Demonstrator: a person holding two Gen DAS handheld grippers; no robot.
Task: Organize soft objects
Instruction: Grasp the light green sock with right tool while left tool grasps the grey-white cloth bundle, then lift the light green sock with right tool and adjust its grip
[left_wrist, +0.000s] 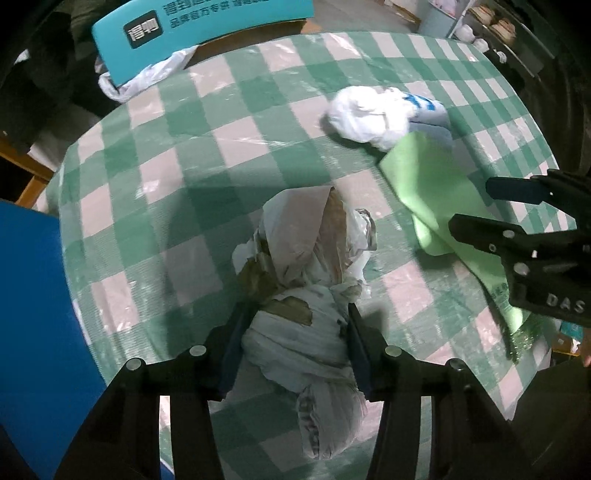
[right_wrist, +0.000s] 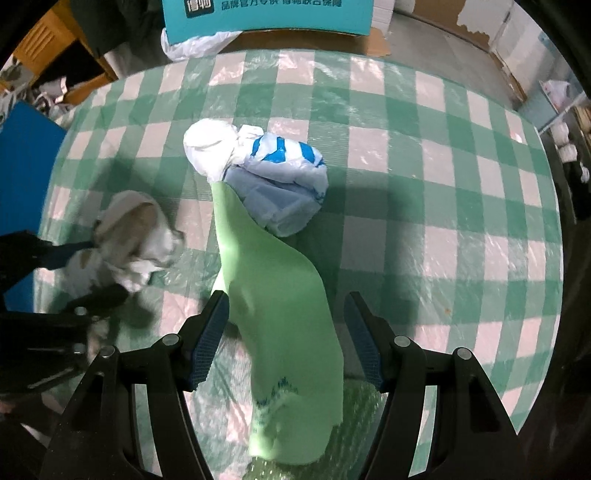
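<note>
A knotted white and brown plastic bag lies on the green-checked tablecloth. My left gripper points down over it, both pads pressing its bundled middle. In the right wrist view the same bag and left gripper show blurred at the left. A flat light green bag lies between the fingers of my right gripper, which stands open with gaps on both sides. A bunched white bag with blue stripes rests at the green bag's far end. The left wrist view shows the right gripper over the green bag.
A teal printed box stands at the table's far edge with a loose white bag beside it. A blue panel borders the left side. Bubble wrap lies under the green bag's near end. Shelves with clutter sit beyond the right edge.
</note>
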